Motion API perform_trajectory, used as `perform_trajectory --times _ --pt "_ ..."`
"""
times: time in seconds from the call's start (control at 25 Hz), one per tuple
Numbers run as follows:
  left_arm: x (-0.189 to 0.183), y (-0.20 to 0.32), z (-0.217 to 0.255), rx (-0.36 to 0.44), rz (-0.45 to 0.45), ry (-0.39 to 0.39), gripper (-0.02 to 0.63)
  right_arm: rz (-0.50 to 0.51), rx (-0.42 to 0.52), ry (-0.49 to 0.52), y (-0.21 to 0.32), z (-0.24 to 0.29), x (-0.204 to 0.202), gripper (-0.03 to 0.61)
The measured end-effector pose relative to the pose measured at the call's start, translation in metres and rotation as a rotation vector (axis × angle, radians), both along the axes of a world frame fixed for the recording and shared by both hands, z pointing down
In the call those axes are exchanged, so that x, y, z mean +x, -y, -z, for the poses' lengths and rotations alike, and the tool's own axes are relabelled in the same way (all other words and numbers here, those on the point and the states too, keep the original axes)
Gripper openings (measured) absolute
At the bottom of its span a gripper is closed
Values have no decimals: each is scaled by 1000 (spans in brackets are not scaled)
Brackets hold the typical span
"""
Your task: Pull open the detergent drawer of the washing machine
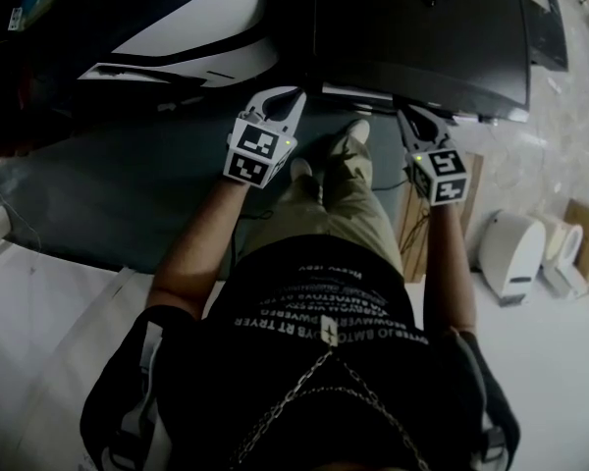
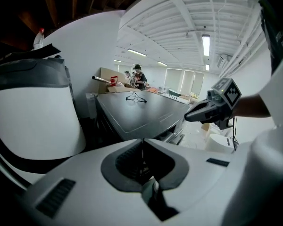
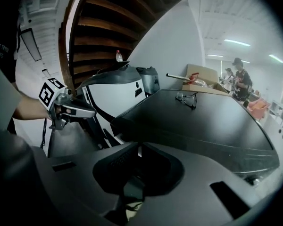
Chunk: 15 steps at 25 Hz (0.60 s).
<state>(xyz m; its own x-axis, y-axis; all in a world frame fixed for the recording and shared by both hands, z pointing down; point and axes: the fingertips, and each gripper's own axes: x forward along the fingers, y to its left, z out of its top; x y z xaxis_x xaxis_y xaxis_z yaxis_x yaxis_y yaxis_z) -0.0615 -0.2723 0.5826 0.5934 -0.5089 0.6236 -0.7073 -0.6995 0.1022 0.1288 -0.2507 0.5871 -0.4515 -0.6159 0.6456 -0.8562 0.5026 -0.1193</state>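
Two grippers hang just short of the dark washing machine [image 1: 422, 37] in the head view. Left gripper view: the left gripper [image 2: 142, 141] is clenched on nothing. Right gripper view: the right gripper [image 3: 138, 147] is likewise clenched and empty. The detergent drawer cannot be made out on the machine's front.

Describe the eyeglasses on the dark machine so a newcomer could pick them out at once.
Find the big dark flat-topped machine right of the white rounded appliance. On its top, toward the far edge, lies a pair of eyeglasses. They are thin-framed and the only thing on that surface, unlike the cardboard box beyond it.
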Motion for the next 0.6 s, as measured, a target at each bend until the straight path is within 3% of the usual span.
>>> perform_trajectory --times 0.08,0.2,0.6 --pt "3 1 -10 -18 -12 8 5 8 -24 -7 1 -11 1 9" --pt "7 3 -22 -38 -25 23 5 27 -78 -15 0 -28 3 75" --pt "23 8 -53 -100 -111 30 71 68 -164 22 8 -55 0 114"
